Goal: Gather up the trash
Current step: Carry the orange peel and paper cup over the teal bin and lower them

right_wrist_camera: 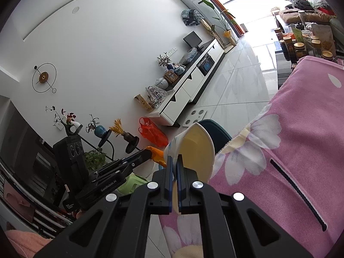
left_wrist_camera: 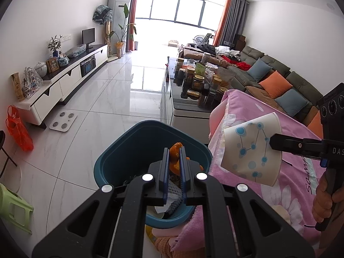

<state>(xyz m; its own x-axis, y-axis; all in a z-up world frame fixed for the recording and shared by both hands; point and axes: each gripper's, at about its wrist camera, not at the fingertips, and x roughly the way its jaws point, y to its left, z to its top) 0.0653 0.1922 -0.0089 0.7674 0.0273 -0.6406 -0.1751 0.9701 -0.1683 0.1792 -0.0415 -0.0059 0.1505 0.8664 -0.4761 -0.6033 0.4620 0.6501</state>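
Left hand-held gripper (left_wrist_camera: 173, 150): I have it clamped on a piece of orange peel (left_wrist_camera: 175, 150), poised over the teal bin (left_wrist_camera: 120, 150).
Right hand-held gripper (right_wrist_camera: 174, 161): I have it pinching the rim of a paper cup (right_wrist_camera: 193, 148), above the pink blanket (right_wrist_camera: 301, 129) just beside the bin.
Done: paper scraps already lie in the bin.
Left: I judge both pieces are yet to be dropped.

Smooth paper cup (left_wrist_camera: 252, 148), rough pink cloth cover (left_wrist_camera: 290, 129), smooth plastic bin (left_wrist_camera: 120, 157), glossy floor tiles (left_wrist_camera: 107, 99).
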